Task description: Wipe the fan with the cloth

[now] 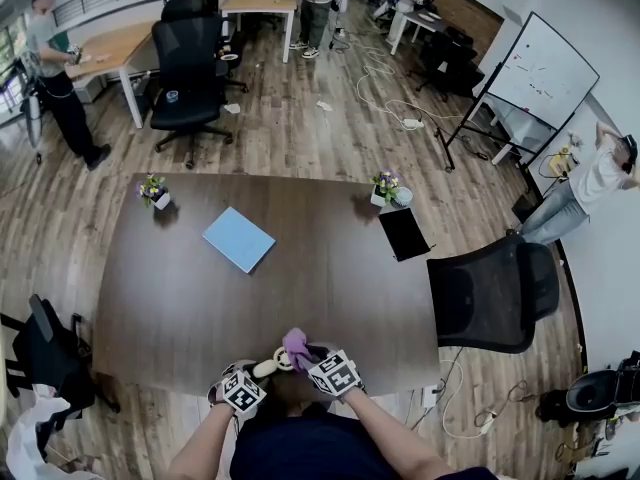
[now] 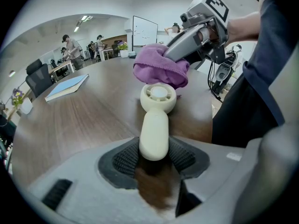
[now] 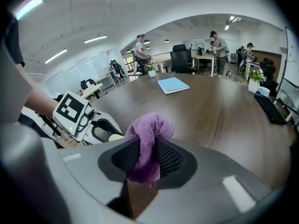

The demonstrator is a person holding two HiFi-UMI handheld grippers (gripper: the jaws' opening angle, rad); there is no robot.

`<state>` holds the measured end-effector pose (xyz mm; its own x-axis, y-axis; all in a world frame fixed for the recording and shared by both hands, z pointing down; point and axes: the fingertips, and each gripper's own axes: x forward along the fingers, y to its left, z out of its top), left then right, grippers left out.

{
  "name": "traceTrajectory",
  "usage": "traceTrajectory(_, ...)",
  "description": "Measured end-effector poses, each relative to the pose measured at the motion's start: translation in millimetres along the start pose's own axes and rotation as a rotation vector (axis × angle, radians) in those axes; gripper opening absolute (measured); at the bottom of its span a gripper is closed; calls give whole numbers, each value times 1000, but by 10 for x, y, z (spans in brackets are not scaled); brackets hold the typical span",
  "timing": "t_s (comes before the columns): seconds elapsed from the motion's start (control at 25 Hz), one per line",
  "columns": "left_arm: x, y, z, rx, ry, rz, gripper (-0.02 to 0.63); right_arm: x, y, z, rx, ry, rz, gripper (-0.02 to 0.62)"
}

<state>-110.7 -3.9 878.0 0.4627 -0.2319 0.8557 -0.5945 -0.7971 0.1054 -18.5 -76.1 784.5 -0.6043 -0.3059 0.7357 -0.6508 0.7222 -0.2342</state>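
**Jaws pinch the fan's handle and the cloth**

Jaws of the left gripper press on the cream handle of the small fan. Its round head points away from them, over the near edge of the bench. Jaws of the right gripper pinch the purple cloth. The cloth is bunched at the far side of the fan's head, seemingly touching its rim.

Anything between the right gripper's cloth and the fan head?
Nothing visible. The purple cloth, pinched in the right gripper, sits right at the head of the handheld fan that the left gripper holds.
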Motion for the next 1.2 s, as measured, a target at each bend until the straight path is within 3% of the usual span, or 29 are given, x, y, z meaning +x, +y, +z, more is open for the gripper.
traceTrajectory(0.44, -7, 7, -3, 2, 0, -2, 198, 251, 374, 107, -121, 45, 63, 112)
traceTrajectory(1.2, -10, 21, -5, 4, 0, -5, 198, 403, 651, 180, -182, 58, 137, 110)
